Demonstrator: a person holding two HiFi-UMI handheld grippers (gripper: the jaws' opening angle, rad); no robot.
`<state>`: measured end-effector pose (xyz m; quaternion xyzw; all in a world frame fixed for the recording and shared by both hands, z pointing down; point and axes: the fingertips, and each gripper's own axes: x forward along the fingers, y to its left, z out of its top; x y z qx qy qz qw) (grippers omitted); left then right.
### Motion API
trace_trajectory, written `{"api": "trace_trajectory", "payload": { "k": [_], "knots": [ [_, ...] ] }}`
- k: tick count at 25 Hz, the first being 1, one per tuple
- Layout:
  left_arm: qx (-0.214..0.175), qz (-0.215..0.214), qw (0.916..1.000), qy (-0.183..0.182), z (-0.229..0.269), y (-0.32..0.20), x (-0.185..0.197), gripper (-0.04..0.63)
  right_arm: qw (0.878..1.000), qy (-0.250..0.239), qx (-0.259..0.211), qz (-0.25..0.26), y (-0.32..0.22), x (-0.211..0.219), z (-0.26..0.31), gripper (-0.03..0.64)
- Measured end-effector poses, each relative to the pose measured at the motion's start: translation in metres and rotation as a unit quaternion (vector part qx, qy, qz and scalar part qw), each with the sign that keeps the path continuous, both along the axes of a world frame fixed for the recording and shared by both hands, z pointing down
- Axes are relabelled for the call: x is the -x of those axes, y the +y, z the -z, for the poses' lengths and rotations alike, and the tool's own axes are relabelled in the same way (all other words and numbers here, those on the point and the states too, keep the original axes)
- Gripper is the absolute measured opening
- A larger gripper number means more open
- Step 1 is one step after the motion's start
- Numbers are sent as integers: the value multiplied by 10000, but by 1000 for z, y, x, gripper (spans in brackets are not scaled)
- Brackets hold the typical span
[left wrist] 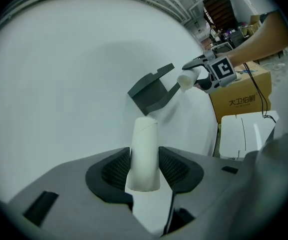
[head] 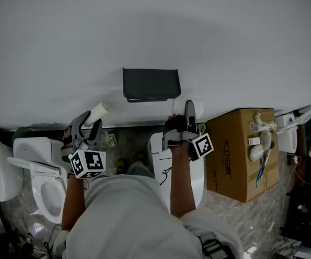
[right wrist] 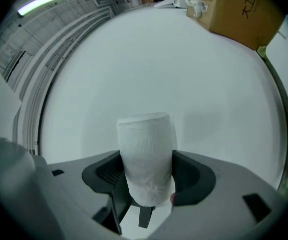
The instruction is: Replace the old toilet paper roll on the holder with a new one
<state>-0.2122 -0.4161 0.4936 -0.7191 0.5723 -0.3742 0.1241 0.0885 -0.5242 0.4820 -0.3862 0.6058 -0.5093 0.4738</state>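
Cardboard tube (left wrist: 144,139) sits clamped in the left claw (left wrist: 144,170); the right claw (right wrist: 147,176) grips a fresh roll (right wrist: 146,144). Inside of the holder (head: 150,84) is hidden.

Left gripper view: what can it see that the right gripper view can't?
Only the left gripper view shows the empty old tube pinched in the left gripper, and the dark holder on the wall. Only the right gripper view shows a ceiling light strip. Both show the white wall, the brown box, and the right gripper holding the new paper roll.
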Motion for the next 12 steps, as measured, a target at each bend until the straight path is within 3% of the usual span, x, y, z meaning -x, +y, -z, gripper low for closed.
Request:
{"api": "trace_trajectory", "payload": {
  "k": [12],
  "knots": [
    [-17, 590, 9983, 24, 2, 19, 39, 195, 9976, -160, -67, 676, -12, 62, 7, 282]
  ]
}}
